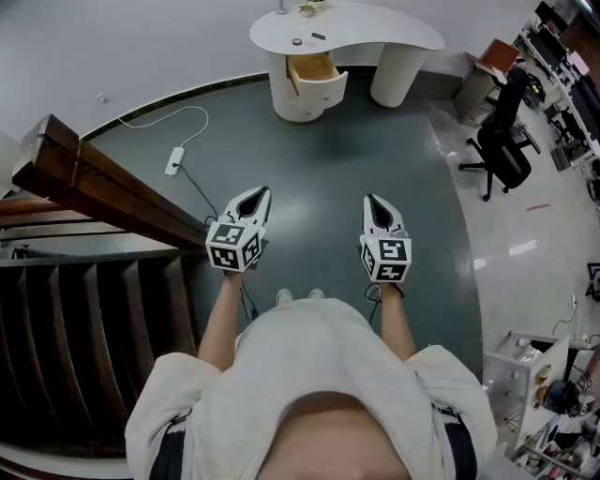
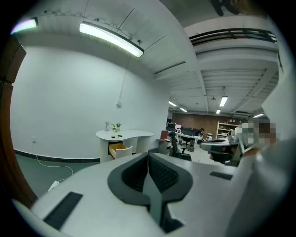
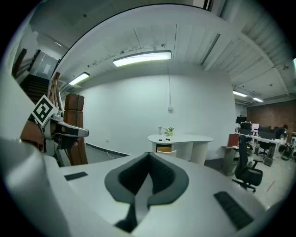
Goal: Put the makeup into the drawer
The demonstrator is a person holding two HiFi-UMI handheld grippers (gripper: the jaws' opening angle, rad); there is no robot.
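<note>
Evidently nothing has started. The person stands on the dark floor, well apart from the white desk, facing it.

Left gripper: jaws pressed together, nothing between them. Right gripper: the same, clenched and empty. Both are held out in front of the body, side by side, aimed at the desk and slightly downward.

Task items: two small dark pieces, taken to be the makeup, lie on the desk top near its left end, above the drawer. They are too small to identify further.

The drawer in the desk's left pedestal is already pulled open. Its inside looks bare, as far as can be told from here.

Judged progress: none of the makeup is stowed. Left to do: walk to the desk, pick up each piece, place it in the drawer.
</note>
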